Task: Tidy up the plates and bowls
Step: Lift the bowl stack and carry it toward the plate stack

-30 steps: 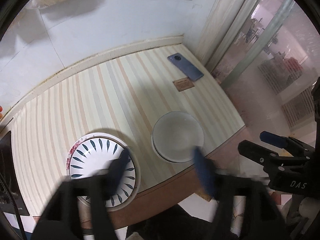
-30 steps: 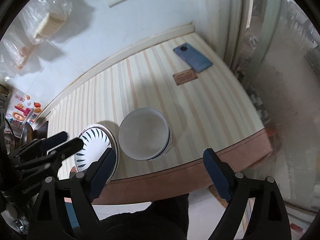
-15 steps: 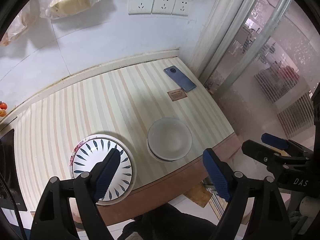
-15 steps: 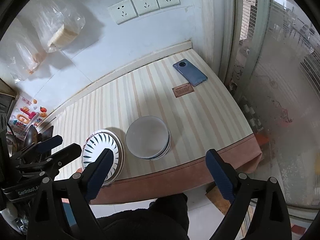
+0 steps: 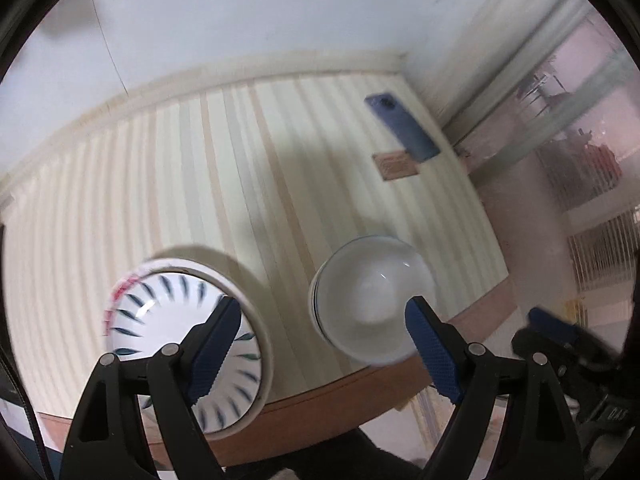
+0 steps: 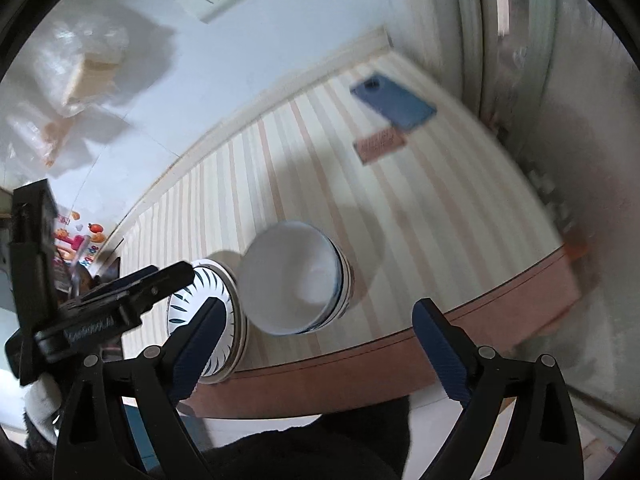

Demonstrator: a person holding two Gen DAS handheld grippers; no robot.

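1. Left claw (image 5: 320,344) spread wide, empty, above the tabletop's (image 5: 180,184) near edge.
2. Right claw (image 6: 316,344) wide open too, nothing gripped.
3. Leaf-patterned plate (image 5: 160,312) sits just left of the stacked white bowls (image 5: 368,296), both near that edge.

A white bowl with dark leaf marks (image 5: 160,312) sits upright on a plate (image 5: 260,344) near the tabletop's (image 5: 180,168) front edge. Just beside it, to its right, plain white bowls (image 6: 296,276) stand nested upright.
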